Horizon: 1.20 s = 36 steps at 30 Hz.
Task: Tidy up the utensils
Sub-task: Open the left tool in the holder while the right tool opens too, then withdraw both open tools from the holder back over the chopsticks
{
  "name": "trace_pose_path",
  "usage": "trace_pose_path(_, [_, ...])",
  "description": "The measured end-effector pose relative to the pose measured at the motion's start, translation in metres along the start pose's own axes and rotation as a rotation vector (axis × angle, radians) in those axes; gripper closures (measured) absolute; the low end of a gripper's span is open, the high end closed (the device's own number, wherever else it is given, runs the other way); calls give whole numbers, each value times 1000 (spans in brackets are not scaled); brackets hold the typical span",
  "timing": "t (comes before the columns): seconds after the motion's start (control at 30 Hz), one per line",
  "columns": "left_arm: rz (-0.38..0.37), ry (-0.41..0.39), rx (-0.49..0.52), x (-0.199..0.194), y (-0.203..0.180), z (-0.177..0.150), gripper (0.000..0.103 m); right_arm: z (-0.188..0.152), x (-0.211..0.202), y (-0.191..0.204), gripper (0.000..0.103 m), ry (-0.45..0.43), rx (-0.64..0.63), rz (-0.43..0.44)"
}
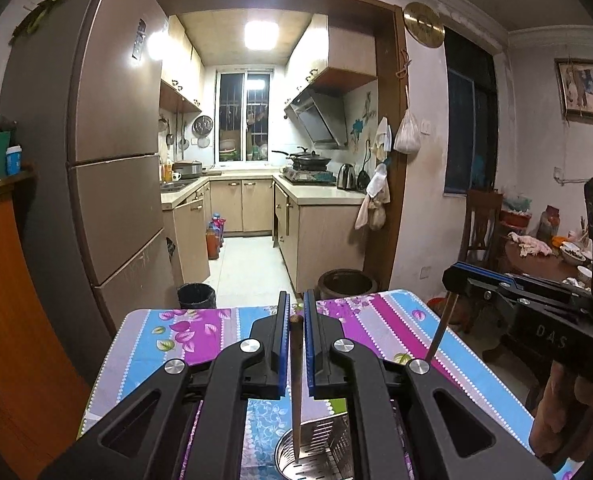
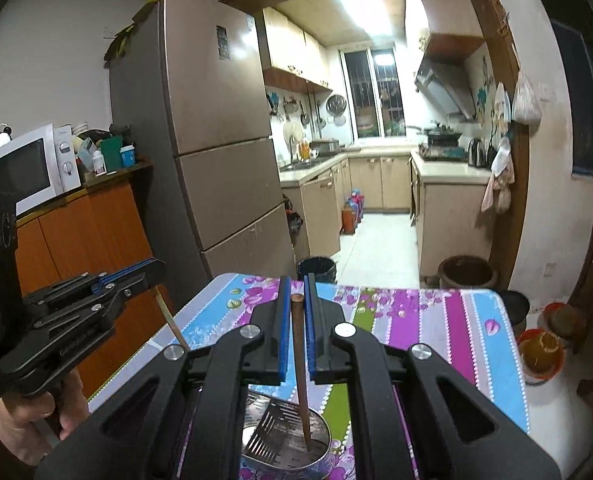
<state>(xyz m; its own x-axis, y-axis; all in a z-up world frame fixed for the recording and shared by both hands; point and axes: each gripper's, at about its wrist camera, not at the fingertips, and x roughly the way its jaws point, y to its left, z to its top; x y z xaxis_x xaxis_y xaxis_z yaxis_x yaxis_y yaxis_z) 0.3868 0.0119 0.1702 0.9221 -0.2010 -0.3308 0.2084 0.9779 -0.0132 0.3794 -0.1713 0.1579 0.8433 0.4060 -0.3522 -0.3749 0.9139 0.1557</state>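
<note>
1. Left gripper: jaws clamped on a dark wooden chopstick near its blunt top end. The stick hangs nearly upright, tapered tip down, inside the rim of the steel utensil holder.
2. Right gripper: jaws likewise closed on a second chopstick, gripped near its top. Its tip is inside the utensil holder, beside the slotted divider; whether the tip touches the bottom cannot be told.
3. Holder stands on the bench, at the near edge, close under both grippers. The bench carries a flowered striped cloth; nothing else of the task shows on it.
4. Cross-check: each wrist view shows the other gripper to its side, also with a thin stick slanting down from shut jaws. A hand grips the left tool's handle.
5. Step in hand (judgement): dropping a pair of chopsticks into the holder, one per gripper. Both tips are past the rim, so insertion looks nearly done.
6. Next move calls for: part each pair of jaws so the sticks fall and lean on the holder wall, then lift straight up, clear of the stick tops.
7. Risk: opening with a stick tilted could tip it over the rim, or knock the light holder.
</note>
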Motion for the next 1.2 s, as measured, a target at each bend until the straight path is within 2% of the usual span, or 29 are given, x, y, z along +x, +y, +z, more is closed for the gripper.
trace_pose_path(0.03, [6, 5, 0, 1, 1, 0, 91, 0, 1, -2, 96, 5, 3, -8])
trace_pose_path(0.07, [12, 6, 2, 2, 1, 1, 78, 0, 2, -4, 94, 7, 4, -18])
trace_pose_path(0.1, [16, 2, 3, 4, -2, 4, 66, 0, 3, -6, 86, 8, 8, -28])
trace_pose_path(0.13, [26, -6, 6, 3, -2, 5, 65, 0, 1, -7, 79, 3, 11, -34])
trace_pose_path(0.17, [28, -8, 6, 3, -2, 5, 64, 0, 0, -7, 77, -3, 12, -38])
trace_pose_path(0.23, [29, -11, 3, 3, -2, 7, 62, 1, -3, -8, 76, -14, 13, -45])
trace_pose_path(0.3, [35, -14, -5, 4, 0, 7, 54, 2, -5, -10, 75, -20, 11, -51])
trace_pose_path(0.4, [44, -10, -18, 5, 5, 6, 50, 2, -12, -14, 68, -35, 17, -55])
trace_pose_path(0.7, [59, -10, -32, -13, 10, -2, 40, -7, -34, -19, 57, -45, 7, -80])
trace_pose_path(0.77, [53, -28, -26, -30, 12, -7, 34, -12, -47, -18, 51, -53, -1, -78])
trace_pose_path(0.9, [53, -65, -11, -68, 14, -26, 32, -26, -86, -11, 40, -101, -30, -96])
trace_pose_path(0.97, [54, -85, -14, -91, 16, -37, 31, -35, -106, -8, 37, -123, -32, -95])
trace_pose_path(1.1, [60, -134, 5, -141, 17, -63, 23, -53, -141, 5, 29, -163, -65, -92])
trace_pose_path(1.2, [54, -143, 7, -167, 18, -81, 23, -68, -164, 17, 26, -190, -87, -77])
